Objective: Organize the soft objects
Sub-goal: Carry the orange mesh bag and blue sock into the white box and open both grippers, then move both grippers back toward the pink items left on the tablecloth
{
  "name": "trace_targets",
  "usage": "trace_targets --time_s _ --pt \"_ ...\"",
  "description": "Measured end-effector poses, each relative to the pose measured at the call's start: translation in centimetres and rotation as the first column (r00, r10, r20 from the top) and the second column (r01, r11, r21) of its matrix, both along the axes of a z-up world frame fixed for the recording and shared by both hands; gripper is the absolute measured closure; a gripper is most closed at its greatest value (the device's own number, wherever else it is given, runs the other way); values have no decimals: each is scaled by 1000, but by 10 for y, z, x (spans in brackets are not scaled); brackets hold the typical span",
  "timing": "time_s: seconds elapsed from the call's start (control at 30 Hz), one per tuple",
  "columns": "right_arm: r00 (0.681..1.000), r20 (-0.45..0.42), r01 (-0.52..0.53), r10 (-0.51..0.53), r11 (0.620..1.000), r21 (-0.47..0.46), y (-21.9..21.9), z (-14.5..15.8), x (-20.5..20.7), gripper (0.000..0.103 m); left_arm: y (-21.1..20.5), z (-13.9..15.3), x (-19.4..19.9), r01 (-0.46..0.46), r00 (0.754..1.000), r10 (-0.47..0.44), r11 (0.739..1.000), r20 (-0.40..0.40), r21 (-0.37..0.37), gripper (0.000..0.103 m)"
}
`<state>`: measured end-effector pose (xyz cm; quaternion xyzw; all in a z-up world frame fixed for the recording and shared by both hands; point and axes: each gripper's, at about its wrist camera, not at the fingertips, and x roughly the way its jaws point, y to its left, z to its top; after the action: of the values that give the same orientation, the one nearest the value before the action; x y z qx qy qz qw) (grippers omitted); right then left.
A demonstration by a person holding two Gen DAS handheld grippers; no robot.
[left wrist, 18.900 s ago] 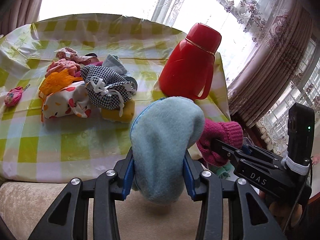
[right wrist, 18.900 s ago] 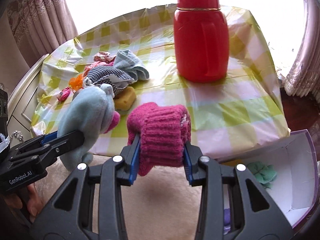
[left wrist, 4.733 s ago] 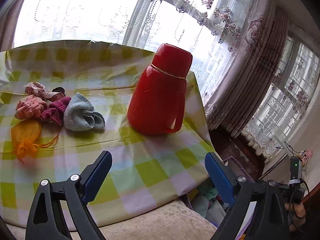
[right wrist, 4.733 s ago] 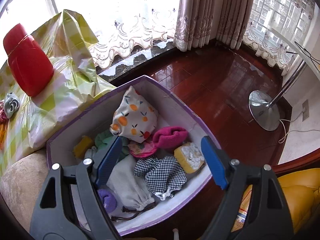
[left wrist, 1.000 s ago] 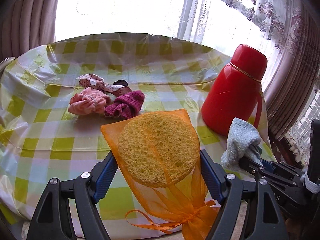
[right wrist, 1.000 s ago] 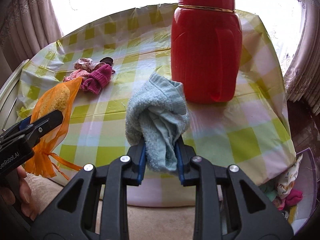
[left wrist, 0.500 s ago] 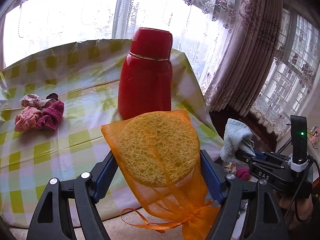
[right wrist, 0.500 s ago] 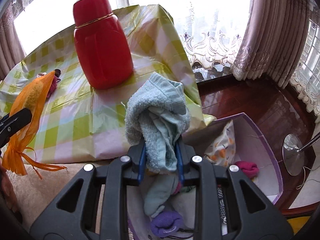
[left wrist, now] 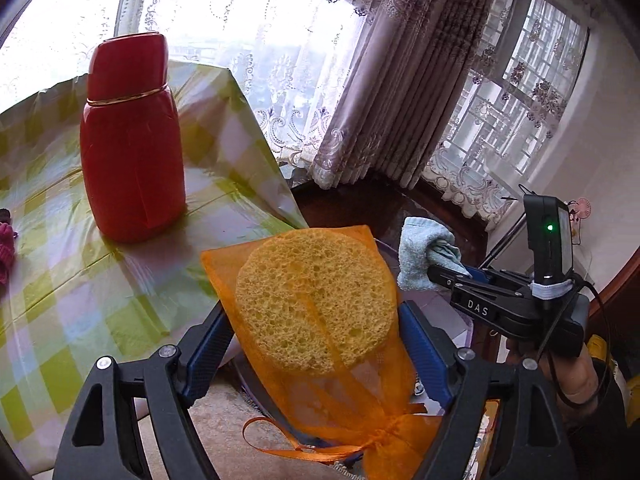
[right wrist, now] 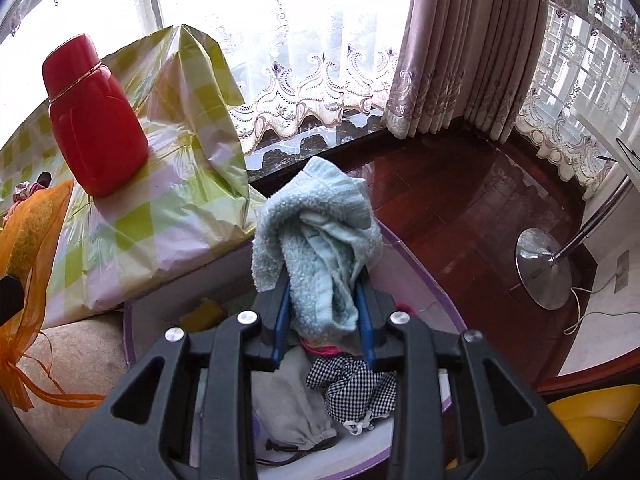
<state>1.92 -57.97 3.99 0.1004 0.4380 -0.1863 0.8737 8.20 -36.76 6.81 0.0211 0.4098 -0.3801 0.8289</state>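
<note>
Sponge (left wrist: pixel 316 300), a round yellow disc inside an orange mesh bag (left wrist: pixel 360 400), sits clamped edge to edge between the blue pads of the left tool (left wrist: pixel 316 332). Its flat face looks at the wrist camera; the bag's long axis runs from 11 o'clock down to 5 o'clock, where the gathered neck and its ribbon bow (left wrist: pixel 384 432) hang below the pads. The bag hangs just off the desk's (left wrist: pixel 80 280) near edge, above a beige cushion (left wrist: pixel 216 420).

A pale blue towel (right wrist: pixel 316 248) is pinched between the closed pads of the right tool (right wrist: pixel 324 316). It is bunched into a lump whose long axis points from 6 o'clock up to 12 o'clock, the fluffy folded end rising above the fingertips. In the left wrist view the same towel shows at 3 o'clock of the sponge, close beside it.

Below the right tool lies a purple-rimmed box (right wrist: pixel 424 276) holding a checked black-and-white pouch (right wrist: pixel 356 392), a grey drawstring bag (right wrist: pixel 292 412), something pink and a yellow piece (right wrist: pixel 202 312). A red flask (left wrist: pixel 132 140) stands upright on the desk's green-checked cloth, at 10 o'clock of the sponge.
</note>
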Motion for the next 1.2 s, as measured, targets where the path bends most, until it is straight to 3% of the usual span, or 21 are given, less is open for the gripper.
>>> trace_targets --time_s 0.13,0.43,0.7,1.0,1.2 --pt "1000 -1 25 -25 1000 6 -9 -1 -7 54 -2 -6 1 -22 1000 22 999 0 40 16" --pt "1000 11 8 -8 1000 28 -3 0 -6 52 26 -1 13 -121 993 121 992 13 22 16" --pt "993 34 -110 109 994 22 38 8 9 46 68 1 26 -236 972 236 972 16 -11 16" --pt "956 53 -292 289 955 56 117 12 41 41 148 -4 46 -423 906 424 905 2 -39 16" --pt "913 74 -405 402 913 39 177 20 68 39 209 -8 59 -543 839 544 839 -2 -39 16"
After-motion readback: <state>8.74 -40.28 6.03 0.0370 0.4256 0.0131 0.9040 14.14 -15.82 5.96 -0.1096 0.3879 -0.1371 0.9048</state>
